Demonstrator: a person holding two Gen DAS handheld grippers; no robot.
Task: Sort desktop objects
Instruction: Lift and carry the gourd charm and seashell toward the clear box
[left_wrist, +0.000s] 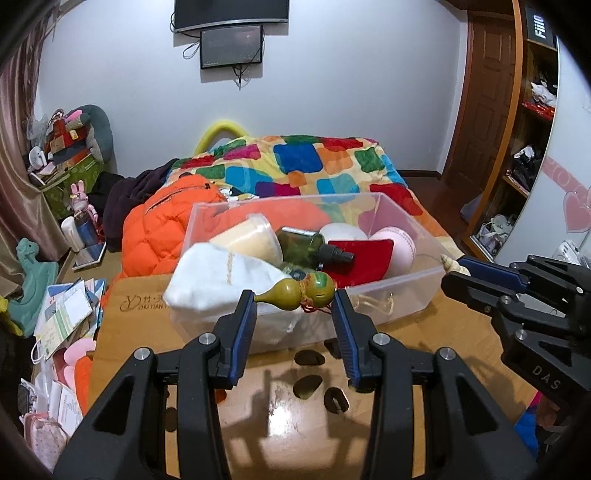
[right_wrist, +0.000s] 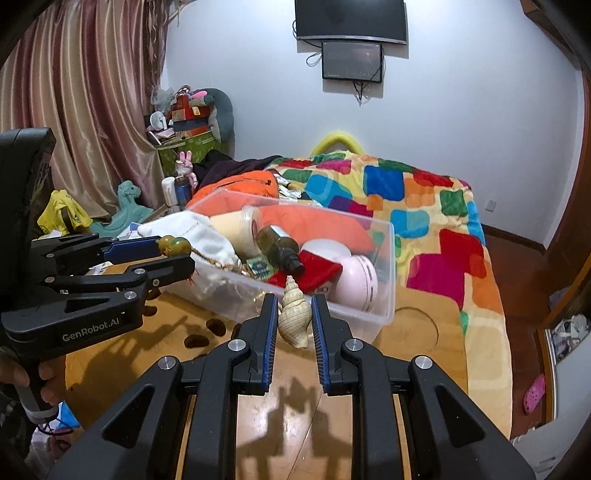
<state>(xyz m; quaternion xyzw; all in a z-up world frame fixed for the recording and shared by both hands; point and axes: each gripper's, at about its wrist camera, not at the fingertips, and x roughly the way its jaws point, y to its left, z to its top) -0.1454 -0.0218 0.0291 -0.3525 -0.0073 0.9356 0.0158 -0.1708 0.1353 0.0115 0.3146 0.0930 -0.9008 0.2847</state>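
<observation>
My left gripper (left_wrist: 294, 295) is shut on a small green-brown gourd (left_wrist: 299, 290) and holds it above the near rim of a clear plastic bin (left_wrist: 406, 277). My right gripper (right_wrist: 294, 308) is shut on a cream spiral seashell (right_wrist: 293, 314) and holds it just before the bin's near wall (right_wrist: 354, 314). The bin holds a white cloth (left_wrist: 221, 273), a beige cup (left_wrist: 251, 238), a green spray bottle (left_wrist: 306, 245), a red pouch (left_wrist: 362, 254) and a pink round device (left_wrist: 400, 243). Each gripper also shows in the other's view: the right (left_wrist: 456, 271), the left (right_wrist: 173, 254).
The bin stands on a wooden table (left_wrist: 295, 406) with dark oval holes (left_wrist: 308, 384). Behind it lie a bed with a colourful quilt (left_wrist: 314, 166) and an orange jacket (left_wrist: 155, 229). Papers and toys (left_wrist: 62, 314) clutter the floor at left. A shelf (left_wrist: 524, 147) stands at right.
</observation>
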